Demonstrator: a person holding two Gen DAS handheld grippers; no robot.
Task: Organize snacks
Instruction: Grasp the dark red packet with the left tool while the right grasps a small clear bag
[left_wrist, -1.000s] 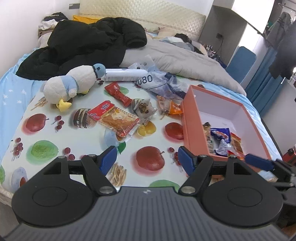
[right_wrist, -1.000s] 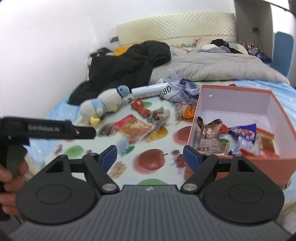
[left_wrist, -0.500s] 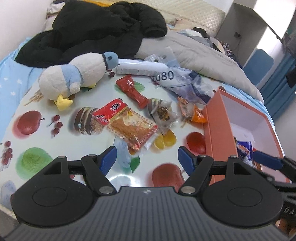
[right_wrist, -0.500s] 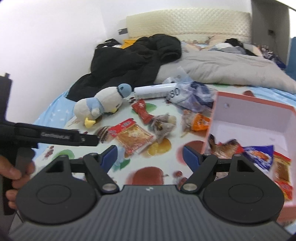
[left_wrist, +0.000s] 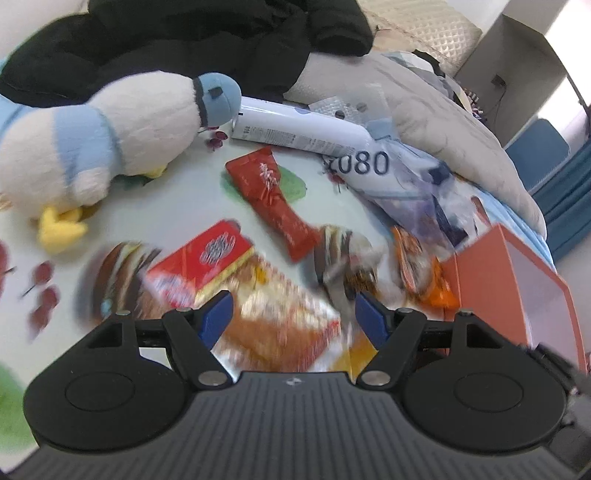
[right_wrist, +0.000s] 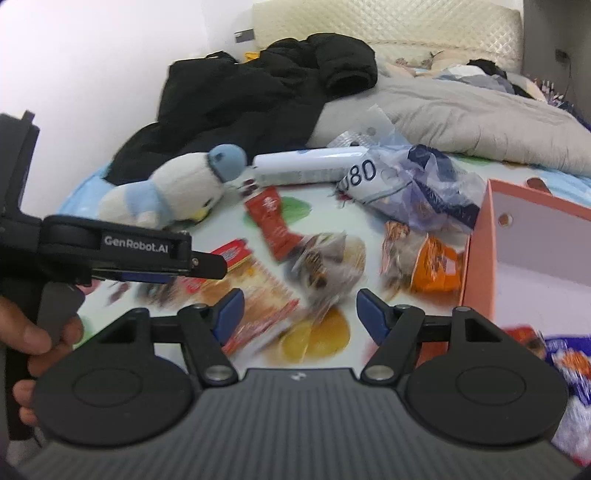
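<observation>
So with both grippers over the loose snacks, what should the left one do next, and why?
Probably lower the left gripper onto the large clear-and-red cracker packet and close. Its jaws are open and empty, the packet lies flat just beyond them, and the orange box waits to the right.

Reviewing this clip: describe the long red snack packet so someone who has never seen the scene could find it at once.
Start at the plush penguin on the fruit-print cloth. Just right of its blue head, below the white tube, lies the red packet. It is narrow and solid red with white writing, unlike the wider see-through packet nearer the camera.
</observation>
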